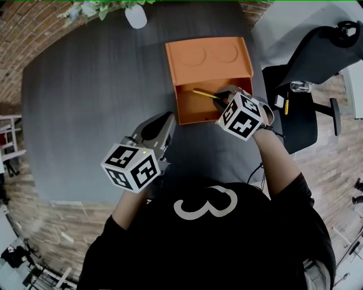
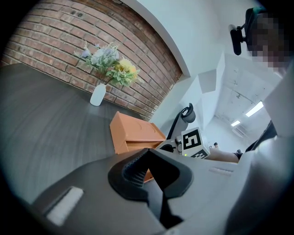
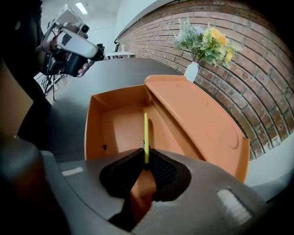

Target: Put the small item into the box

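Observation:
An orange box lies open on the dark table, its lid folded back behind it. My right gripper hovers over the box's right front part, shut on a thin yellow stick that points across the inside. The right gripper view has the yellow stick pinched between the jaw tips of my right gripper, above the orange box. My left gripper hangs left of the box's near corner. In its own view my left gripper has its jaws together and holds nothing.
A white vase with flowers stands at the table's far edge, behind the lid. A black office chair sits to the right of the table. Brick floor surrounds the dark table.

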Motion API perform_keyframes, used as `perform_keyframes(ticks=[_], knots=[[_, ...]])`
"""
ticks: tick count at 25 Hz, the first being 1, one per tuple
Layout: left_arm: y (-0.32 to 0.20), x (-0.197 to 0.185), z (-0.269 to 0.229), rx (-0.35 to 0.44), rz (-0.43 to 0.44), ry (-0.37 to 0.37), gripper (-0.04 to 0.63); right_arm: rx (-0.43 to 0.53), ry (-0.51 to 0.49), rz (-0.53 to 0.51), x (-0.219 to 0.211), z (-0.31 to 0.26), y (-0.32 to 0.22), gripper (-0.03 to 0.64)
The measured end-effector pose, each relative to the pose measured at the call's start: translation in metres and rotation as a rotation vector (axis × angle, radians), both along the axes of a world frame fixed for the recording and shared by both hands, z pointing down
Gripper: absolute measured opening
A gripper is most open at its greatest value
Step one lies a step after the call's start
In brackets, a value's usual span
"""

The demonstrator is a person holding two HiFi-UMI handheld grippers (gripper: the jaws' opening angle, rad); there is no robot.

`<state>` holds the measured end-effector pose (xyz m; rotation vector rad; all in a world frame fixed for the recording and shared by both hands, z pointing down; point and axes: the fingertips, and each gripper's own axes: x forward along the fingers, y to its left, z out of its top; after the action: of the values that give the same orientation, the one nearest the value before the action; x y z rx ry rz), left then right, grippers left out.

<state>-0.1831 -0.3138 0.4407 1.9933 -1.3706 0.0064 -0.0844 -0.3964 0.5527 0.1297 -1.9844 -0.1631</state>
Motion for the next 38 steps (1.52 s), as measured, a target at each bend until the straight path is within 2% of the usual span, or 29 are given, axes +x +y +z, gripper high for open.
perform_keyframes(ticks=[9,12,14,20,22,25,31,33,35,38], knots=[[0.014,-0.006,0.008,-0.016,-0.025,0.003,0.011,-0.015,0.019,0.01,0.001,0.006,-0.001,0.052],[0.021,-0.002,0.009,-0.024,-0.02,0.001,0.011,-0.029,0.021,0.022,0.003,0.005,-0.001,0.084],[0.026,0.0,0.006,-0.021,-0.02,-0.005,0.011,-0.057,-0.005,0.052,0.004,-0.001,0.002,0.132],[0.043,0.009,-0.008,0.003,-0.021,-0.022,0.011,-0.027,-0.114,0.114,0.013,-0.038,0.011,0.153],[0.05,0.017,-0.015,0.018,-0.016,-0.027,0.011,-0.035,-0.186,0.145,0.018,-0.055,0.021,0.165],[0.061,0.031,-0.027,0.045,0.001,-0.032,0.011,-0.087,-0.355,0.2,0.021,-0.086,0.046,0.166],[0.087,0.054,-0.06,0.112,0.027,-0.036,0.011,-0.27,-0.744,0.266,0.024,-0.155,0.114,0.076],[0.098,0.063,-0.072,0.136,0.031,-0.036,0.011,-0.3,-0.801,0.24,0.032,-0.171,0.142,0.052],[0.106,0.07,-0.085,0.166,0.041,-0.044,0.011,-0.291,-0.831,0.2,0.039,-0.185,0.166,0.049],[0.12,0.081,-0.1,0.193,0.058,-0.045,0.011,-0.288,-0.898,0.186,0.048,-0.205,0.191,0.002]])
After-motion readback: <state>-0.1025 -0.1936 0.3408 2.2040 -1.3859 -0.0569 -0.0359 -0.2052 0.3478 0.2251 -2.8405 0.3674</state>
